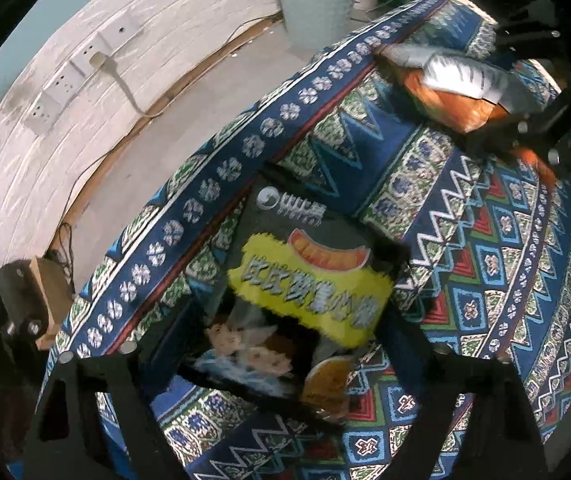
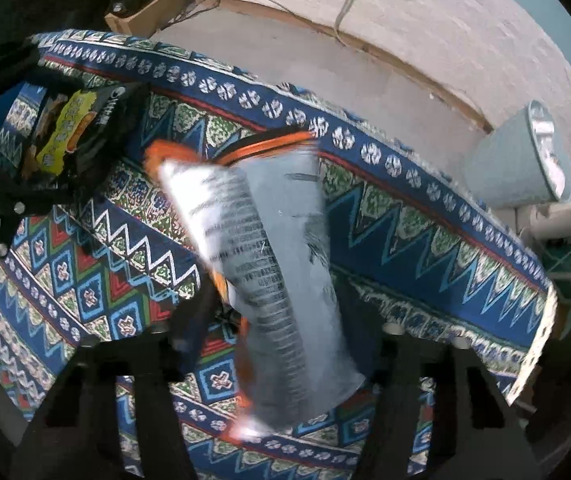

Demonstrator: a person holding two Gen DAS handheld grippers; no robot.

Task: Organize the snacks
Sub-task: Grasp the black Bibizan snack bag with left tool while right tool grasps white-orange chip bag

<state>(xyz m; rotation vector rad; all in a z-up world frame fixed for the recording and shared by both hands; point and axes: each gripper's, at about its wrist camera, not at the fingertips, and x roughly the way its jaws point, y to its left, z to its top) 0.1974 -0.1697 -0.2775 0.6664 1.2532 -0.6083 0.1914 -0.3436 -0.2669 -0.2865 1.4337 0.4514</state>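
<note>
Left gripper (image 1: 285,364) fills the near edge of the left wrist view, black fingers (image 1: 97,392) set wide on either side of a black snack bag with a yellow label (image 1: 309,280); whether they actually pinch it I cannot tell. That bag lies on the patterned blue cloth (image 1: 485,260) covering the bench, near its left edge. Far right, the right gripper (image 1: 525,128) holds an orange-and-silver snack bag (image 1: 453,92) above the cloth. Beyond the bench: grey floor (image 1: 165,128), white wall with sockets (image 1: 81,60), pale green bin (image 1: 317,0) at far centre. Right wrist view: right gripper (image 2: 285,368) near the bottom, fingers (image 2: 153,392) closed in on the orange-and-silver snack bag (image 2: 269,264), silver printed side toward the camera, motion-blurred, sticking up and away over the patterned blue cloth (image 2: 425,232). Far left, the left gripper (image 2: 17,184) sits at the black snack bag with a yellow label (image 2: 69,136), well apart from the silver one. Pale green bin (image 2: 525,168) at far right by the white wall (image 2: 445,20).
</note>
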